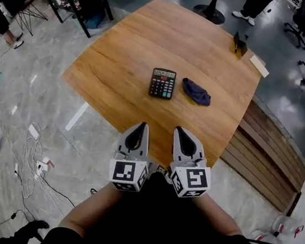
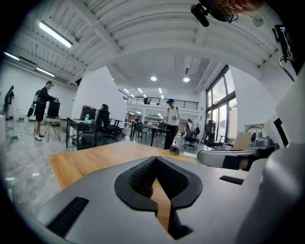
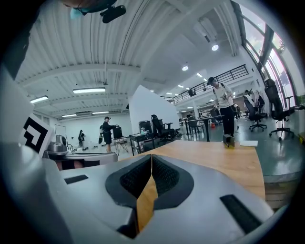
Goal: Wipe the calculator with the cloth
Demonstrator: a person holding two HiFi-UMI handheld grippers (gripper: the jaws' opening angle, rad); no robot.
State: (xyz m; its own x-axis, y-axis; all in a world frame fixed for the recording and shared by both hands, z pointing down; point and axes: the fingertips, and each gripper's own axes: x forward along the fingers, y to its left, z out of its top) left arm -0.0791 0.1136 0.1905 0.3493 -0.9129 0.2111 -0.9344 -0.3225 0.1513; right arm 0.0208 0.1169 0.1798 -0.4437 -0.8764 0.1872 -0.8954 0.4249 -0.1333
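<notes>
A black calculator [image 1: 162,82] lies flat near the middle of the wooden table [image 1: 127,55]. Just right of it sits a crumpled dark blue cloth [image 1: 196,92]. My left gripper [image 1: 142,126] and right gripper [image 1: 178,130] are side by side at the table's near edge, well short of both objects. Each is shut with nothing between its jaws. In the left gripper view the left gripper [image 2: 155,159] shows only tabletop past its tips. The right gripper [image 3: 151,156] view is the same. Neither gripper view shows the calculator or the cloth.
A small dark box [image 1: 239,43] and a white card [image 1: 259,66] rest at the table's far right edge. Wooden slats [image 1: 273,153] lie on the floor to the right, cables [image 1: 30,168] to the left. People stand at desks in the background.
</notes>
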